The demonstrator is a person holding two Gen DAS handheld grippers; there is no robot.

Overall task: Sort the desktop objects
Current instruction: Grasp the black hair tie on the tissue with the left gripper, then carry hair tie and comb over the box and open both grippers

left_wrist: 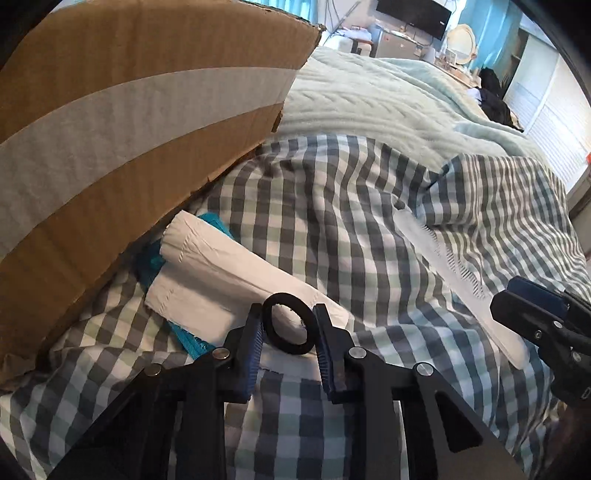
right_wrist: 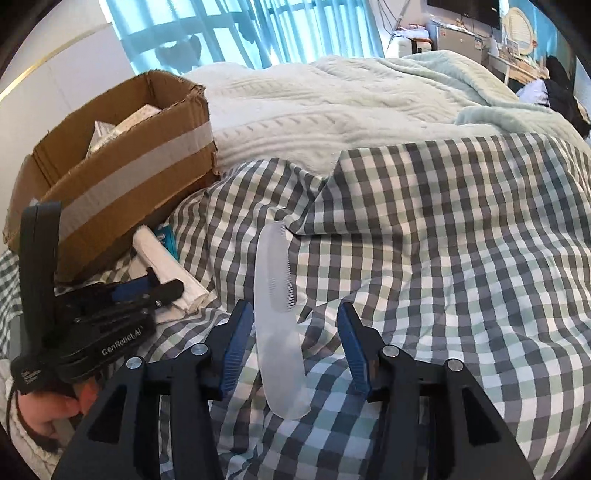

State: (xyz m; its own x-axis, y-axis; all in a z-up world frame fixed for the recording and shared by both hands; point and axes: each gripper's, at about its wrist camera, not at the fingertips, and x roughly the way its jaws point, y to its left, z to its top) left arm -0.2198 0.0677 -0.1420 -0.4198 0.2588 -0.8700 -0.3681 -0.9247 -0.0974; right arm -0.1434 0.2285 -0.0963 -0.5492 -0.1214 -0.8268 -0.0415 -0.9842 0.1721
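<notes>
1. The left claw (left_wrist: 288,341) has its blue pads pinched on a black hair ring (left_wrist: 290,323), which rests on white rolls (left_wrist: 207,273) on the bed.
2. The right claw (right_wrist: 295,350) is open around a clear comb (right_wrist: 277,314), not touching it.
3. The comb points straight away from that claw.
4. The cardboard box (right_wrist: 122,173) sits up and left, closer to the left claw.

a checked cover (right_wrist: 443,229) lies rumpled across the bed, with a pale knit blanket (right_wrist: 332,107) heaped beyond it. behind the bed hang blue curtains (right_wrist: 229,33), and at the far wall a dark screen (left_wrist: 413,16) sits above a cluttered desk (left_wrist: 399,44) with what may be a round mirror (left_wrist: 461,42). dark clothing (left_wrist: 495,99) is piled at the bed's far right edge.
</notes>
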